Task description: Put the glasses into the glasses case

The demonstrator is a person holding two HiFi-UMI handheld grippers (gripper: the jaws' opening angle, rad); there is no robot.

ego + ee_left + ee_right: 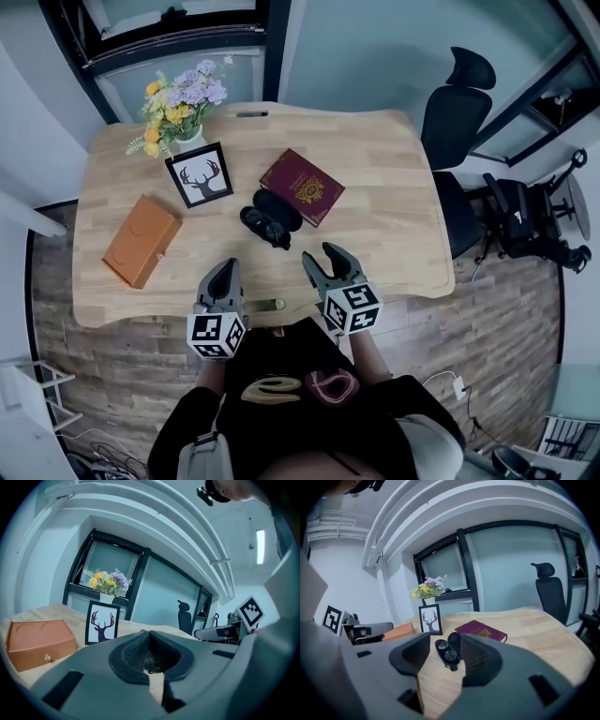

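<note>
A black glasses case (pixel 272 223) lies open in the middle of the wooden table (pixel 394 234), with dark glasses (pixel 446 653) resting inside it and its lid (pixel 454 643) raised. Both grippers hover over the table's near edge, short of the case. My right gripper (pixel 318 251) is open with nothing between its fingers; in the right gripper view (pixel 444 637) the case shows through the gap, farther off. My left gripper (pixel 225 266) sits to its left with its jaws together and nothing in them; in the left gripper view (pixel 150 634) only a thin slit shows.
An orange box (pixel 141 240) lies at the table's left. A framed deer picture (pixel 200 174) and a vase of flowers (pixel 183 98) stand at the back left. A maroon book (pixel 302 187) lies just behind the case. An office chair (pixel 455 112) stands off the right side.
</note>
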